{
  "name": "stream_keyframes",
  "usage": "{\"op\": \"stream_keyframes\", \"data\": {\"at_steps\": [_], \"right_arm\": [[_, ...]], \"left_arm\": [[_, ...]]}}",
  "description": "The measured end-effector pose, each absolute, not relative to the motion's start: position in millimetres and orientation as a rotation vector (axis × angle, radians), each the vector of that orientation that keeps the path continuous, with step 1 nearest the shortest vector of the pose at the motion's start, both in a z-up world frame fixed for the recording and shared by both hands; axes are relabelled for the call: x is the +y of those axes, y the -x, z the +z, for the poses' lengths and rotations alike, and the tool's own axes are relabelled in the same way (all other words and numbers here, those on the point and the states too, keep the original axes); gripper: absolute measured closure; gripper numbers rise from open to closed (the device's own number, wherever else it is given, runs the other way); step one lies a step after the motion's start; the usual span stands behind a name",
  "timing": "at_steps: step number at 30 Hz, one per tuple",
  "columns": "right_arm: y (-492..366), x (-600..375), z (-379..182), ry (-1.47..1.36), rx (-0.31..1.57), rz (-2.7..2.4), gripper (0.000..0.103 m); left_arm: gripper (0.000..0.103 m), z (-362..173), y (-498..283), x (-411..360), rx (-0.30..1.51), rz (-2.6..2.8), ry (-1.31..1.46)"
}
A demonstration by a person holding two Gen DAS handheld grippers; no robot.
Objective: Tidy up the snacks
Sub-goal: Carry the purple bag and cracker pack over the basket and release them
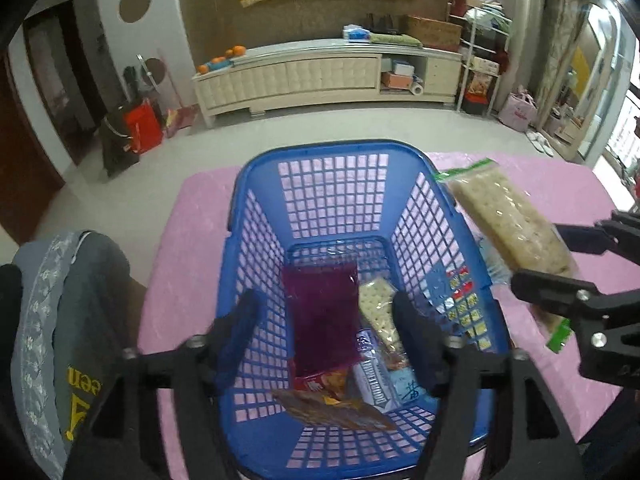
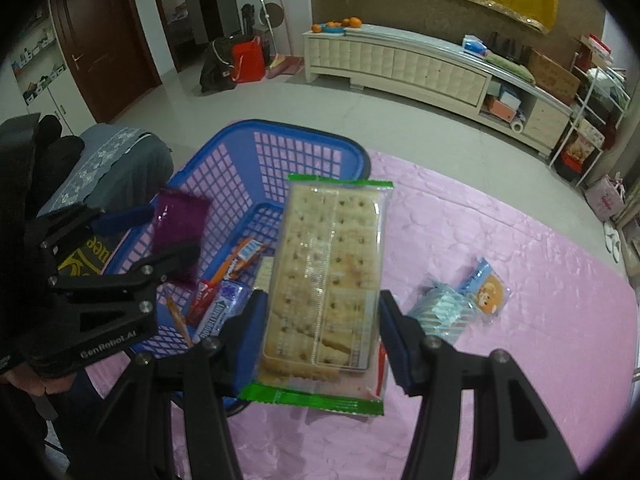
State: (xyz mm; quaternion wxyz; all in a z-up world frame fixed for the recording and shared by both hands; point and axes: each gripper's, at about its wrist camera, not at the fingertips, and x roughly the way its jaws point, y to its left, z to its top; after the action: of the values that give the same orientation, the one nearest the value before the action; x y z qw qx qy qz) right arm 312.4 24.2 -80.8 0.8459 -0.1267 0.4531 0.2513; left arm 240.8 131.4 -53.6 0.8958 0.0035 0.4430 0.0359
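Note:
A blue plastic basket (image 1: 336, 152) stands on the pink table and shows in the right wrist view too (image 2: 224, 148). It holds a purple packet (image 1: 324, 320), a cracker pack (image 1: 378, 312), a blue bar (image 1: 376, 376) and orange wrappers (image 1: 332, 404). My left gripper (image 1: 326, 320) is open above the basket, its left finger outside the basket wall. My right gripper (image 2: 320, 320) is shut on a green-edged cracker pack (image 2: 328, 276), held above the table just right of the basket. From the left wrist view this pack (image 1: 512, 220) hangs beside the basket's right rim.
On the pink tablecloth (image 2: 500, 240) to the right lie a light blue striped packet (image 2: 444, 312) and a small cookie packet (image 2: 488, 288). A grey cushioned chair (image 1: 68, 312) stands left of the table. A long cream cabinet (image 1: 320, 76) stands across the floor.

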Motion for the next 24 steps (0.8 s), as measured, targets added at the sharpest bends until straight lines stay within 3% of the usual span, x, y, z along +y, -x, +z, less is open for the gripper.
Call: {"op": "stream_keyframes", "data": {"at_steps": [24], "right_arm": [[-291,77,-54,0.272,0.921,0.611,0.044]], "left_arm": [[0.027,-12,-179,199,0.857,0.101,0.153]]}}
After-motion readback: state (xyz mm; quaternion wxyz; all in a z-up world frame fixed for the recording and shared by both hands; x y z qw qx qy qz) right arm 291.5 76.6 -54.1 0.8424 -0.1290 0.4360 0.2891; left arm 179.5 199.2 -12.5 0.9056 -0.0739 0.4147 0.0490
